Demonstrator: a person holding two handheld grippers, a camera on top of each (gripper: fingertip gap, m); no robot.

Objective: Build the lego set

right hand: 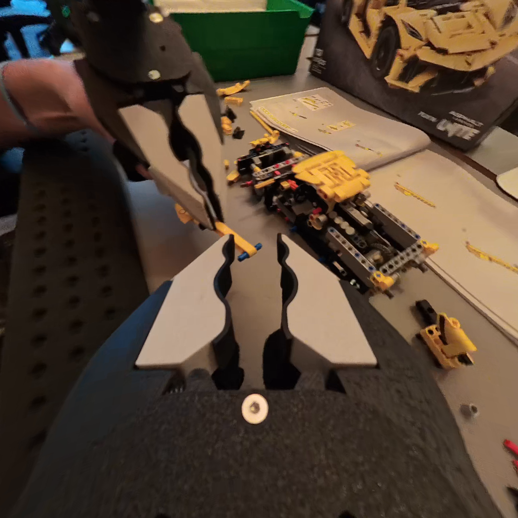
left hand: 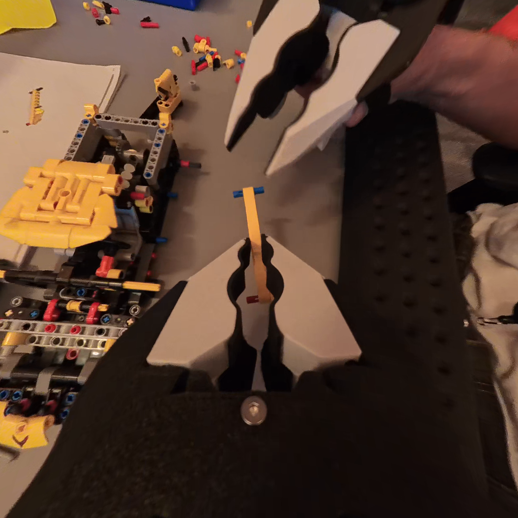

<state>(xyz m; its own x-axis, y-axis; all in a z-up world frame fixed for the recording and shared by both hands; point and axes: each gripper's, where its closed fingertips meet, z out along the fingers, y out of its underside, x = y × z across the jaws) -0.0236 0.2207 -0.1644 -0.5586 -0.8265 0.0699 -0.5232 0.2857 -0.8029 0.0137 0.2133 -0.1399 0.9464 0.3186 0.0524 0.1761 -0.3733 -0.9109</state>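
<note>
Jaws of the left gripper (left hand: 254, 241) clench a thin yellow beam (left hand: 253, 224) carrying a blue pin (left hand: 248, 191), while the right gripper (right hand: 255, 238) stands released; keep the beam steady toward the car chassis (left hand: 106, 224) at nine o'clock on the desk (left hand: 213, 196).

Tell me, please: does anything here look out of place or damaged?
Nothing looks damaged. Small pins lie scattered loose on the table, and one yellow sub-assembly sits apart from the car chassis. The left gripper grips a yellow beam.
</note>
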